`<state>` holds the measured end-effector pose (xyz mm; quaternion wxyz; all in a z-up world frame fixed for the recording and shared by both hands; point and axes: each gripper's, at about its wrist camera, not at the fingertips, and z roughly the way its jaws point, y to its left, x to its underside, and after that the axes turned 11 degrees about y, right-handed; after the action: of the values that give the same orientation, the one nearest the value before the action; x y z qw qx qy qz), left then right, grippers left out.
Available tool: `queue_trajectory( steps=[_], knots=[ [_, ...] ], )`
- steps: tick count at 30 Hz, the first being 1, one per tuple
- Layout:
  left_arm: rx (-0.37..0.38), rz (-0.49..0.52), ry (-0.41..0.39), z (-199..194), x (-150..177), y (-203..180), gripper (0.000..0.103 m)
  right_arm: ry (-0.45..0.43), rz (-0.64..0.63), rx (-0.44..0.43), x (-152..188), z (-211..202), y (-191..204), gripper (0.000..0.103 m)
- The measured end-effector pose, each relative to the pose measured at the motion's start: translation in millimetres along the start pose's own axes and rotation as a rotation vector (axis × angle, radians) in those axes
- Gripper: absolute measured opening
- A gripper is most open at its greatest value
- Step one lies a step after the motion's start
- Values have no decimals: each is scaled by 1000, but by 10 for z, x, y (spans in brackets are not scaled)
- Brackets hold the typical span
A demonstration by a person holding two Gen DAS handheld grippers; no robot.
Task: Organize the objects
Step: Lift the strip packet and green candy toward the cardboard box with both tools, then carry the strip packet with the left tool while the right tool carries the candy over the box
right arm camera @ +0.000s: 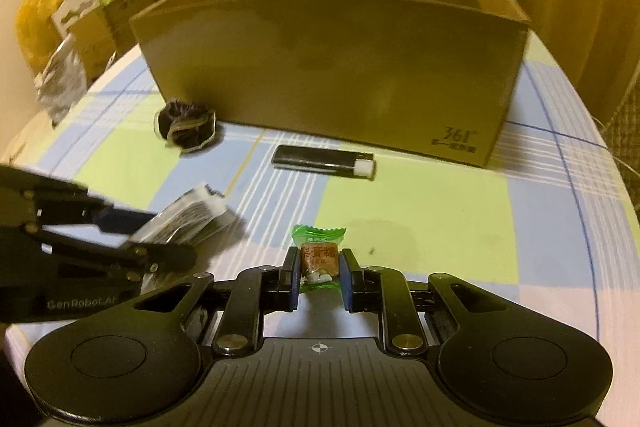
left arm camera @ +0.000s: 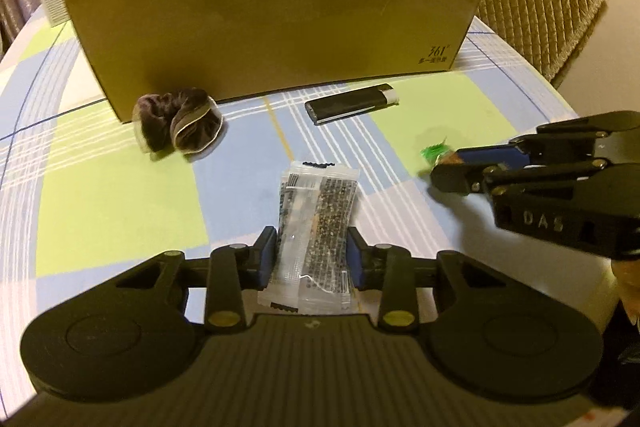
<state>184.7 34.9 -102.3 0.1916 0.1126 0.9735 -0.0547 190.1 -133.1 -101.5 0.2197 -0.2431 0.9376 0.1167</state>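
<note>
Checked tablecloth [left arm camera: 120, 187], left claw [left arm camera: 312, 255] pinching sachets [left arm camera: 316, 227], right claw [right arm camera: 320, 267] pinching candy [right arm camera: 319, 255]

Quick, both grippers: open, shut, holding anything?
Left gripper: shut on the clear seasoning packets.
Right gripper: shut on the green-wrapped candy.
</note>
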Motion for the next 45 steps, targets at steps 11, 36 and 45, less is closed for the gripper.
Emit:
queue_trajectory(
  steps=[11,36,45],
  knots=[
    [-35,-96,-56,-613,212,-122,31,-56,54,31,132,-639,100,17],
    [-57,-114,-161,-1444,401,-430,31,-167,51,53,300,-1500,386,17],
    [-51,-115,-169,-1487,385,-461,31,-170,54,57,331,-1548,347,17]
  ],
)
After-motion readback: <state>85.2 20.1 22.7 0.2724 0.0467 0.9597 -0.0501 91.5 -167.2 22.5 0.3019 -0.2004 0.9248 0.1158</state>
